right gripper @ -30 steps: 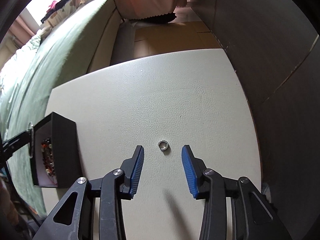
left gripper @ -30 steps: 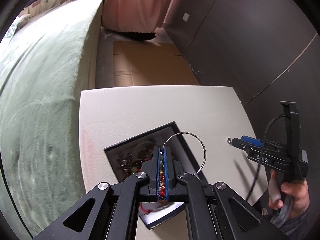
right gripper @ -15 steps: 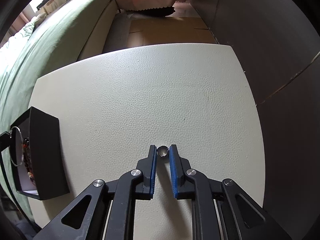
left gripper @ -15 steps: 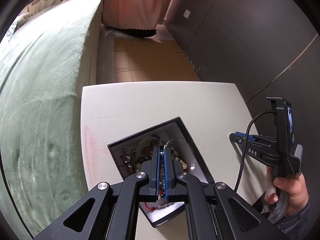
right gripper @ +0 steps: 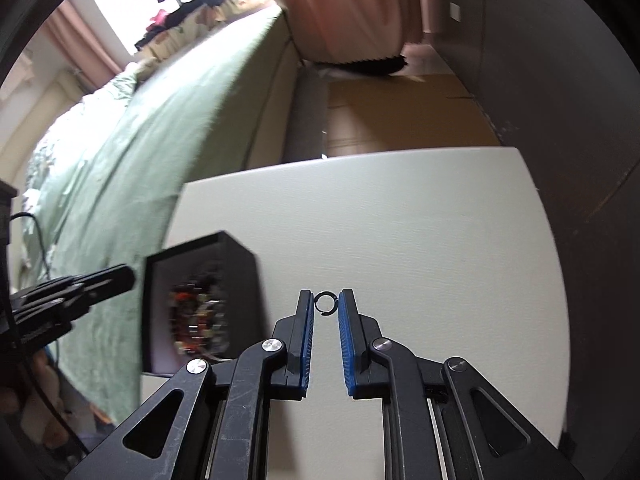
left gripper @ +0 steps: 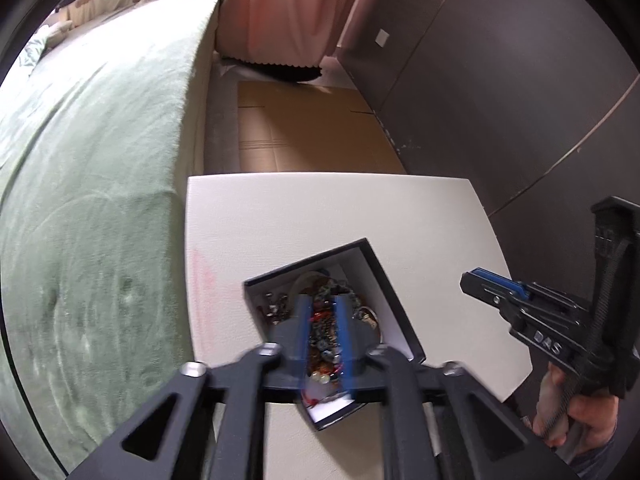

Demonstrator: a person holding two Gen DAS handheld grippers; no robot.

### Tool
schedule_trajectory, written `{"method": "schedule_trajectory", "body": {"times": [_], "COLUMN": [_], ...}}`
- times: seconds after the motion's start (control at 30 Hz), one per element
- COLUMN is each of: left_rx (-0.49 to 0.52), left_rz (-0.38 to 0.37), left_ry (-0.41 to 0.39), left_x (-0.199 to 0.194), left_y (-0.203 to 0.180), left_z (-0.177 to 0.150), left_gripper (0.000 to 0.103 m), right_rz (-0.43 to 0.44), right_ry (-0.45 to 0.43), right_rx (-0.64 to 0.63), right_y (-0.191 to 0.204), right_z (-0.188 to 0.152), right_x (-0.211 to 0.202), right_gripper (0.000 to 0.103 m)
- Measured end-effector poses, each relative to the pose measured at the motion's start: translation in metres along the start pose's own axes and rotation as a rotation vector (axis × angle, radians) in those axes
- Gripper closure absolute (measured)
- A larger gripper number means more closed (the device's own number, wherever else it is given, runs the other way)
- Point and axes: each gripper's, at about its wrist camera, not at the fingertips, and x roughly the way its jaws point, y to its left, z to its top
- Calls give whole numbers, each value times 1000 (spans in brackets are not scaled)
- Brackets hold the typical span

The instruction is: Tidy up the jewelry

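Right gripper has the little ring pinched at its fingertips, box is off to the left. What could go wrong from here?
1. The small ring sits only at the very tips of the right gripper; it could slip and fall to the white table.
2. The left gripper hangs open over the jewelry box, so both grippers may collide there.

Black box (left gripper: 384,276) (white lining) on a cream table (left gripper: 320,208); green blanket (left gripper: 92,184), pink curtain (left gripper: 288,12).
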Motion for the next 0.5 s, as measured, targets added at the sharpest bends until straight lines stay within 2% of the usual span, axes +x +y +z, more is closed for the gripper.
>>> {"method": "schedule_trajectory", "body": {"times": [0.03,0.1,0.27,0.33,0.4,0.43,0.47,0.5], "left_rx": [-7,-28,-61,-72,-80,-81,-80,-77], "left_rz": [5,25,44,51,54,56,59,64], "left_ry": [-13,-57,-91,-102,-115,-122,-133,-142], "left_x": [-4,-17,-41,-48,-58,-62,-67,-71], "left_y": [2,8,21,24,25,25,24,23], "left_z": [0,-2,-6,-8,-12,-14,-16,-17], "left_gripper": [52,39,38,37,36,35,35,35], "right_rz": [20,64,176,195,189,186,179,166], "right_ry": [-9,-17,-16,-7,3,-3,-15,-24], "right_rx": [-10,-28,-63,-81,-85,-75,-66,-59], "right_y": [6,20,49,60,64,64,60,57], "right_z": [0,-1,2,0,-2,-4,-5,-6], "right_x": [-2,-6,-3,-3,-4,-7,-12,-17], "right_gripper": [89,89,89,88,74,59,52,52]}}
